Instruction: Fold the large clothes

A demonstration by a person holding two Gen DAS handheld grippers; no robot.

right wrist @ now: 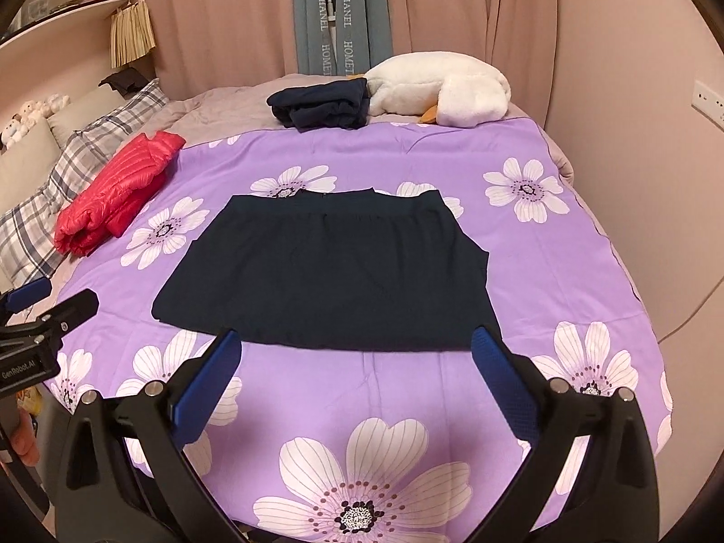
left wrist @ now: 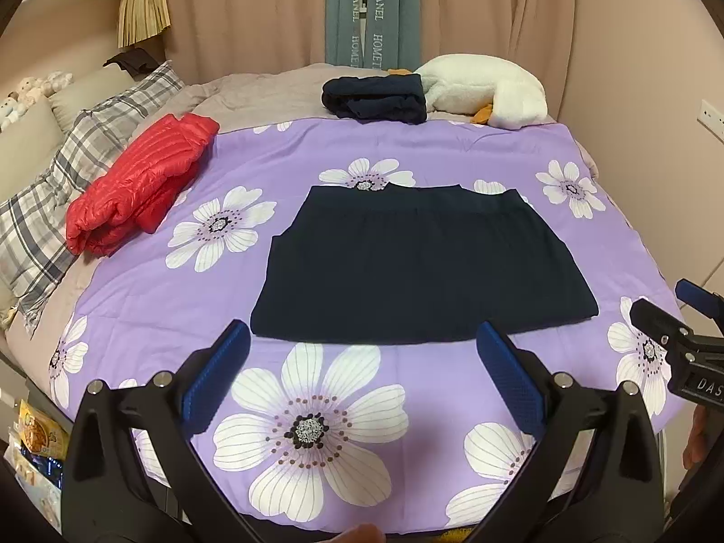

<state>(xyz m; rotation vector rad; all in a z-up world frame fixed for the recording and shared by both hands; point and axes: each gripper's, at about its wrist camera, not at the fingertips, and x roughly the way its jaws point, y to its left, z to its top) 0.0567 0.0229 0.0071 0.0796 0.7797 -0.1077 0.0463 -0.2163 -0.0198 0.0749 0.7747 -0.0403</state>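
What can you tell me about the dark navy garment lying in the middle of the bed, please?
The dark navy garment is soft, matte fabric, folded flat into a rough trapezoid, narrower at the far edge where a band-like seam crosses it. It lies smooth on the purple floral cover, in front of both open tools; nothing else touches it.

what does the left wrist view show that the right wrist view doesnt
Only the left wrist view shows the snack packets beside the bed and the left tongs head-on, open and empty. Only the right wrist view shows the right tongs head-on, also open and empty. Both share the dark garment lying flat on the purple floral cover, the red puffer jacket, the folded dark clothes and the white plush toy.
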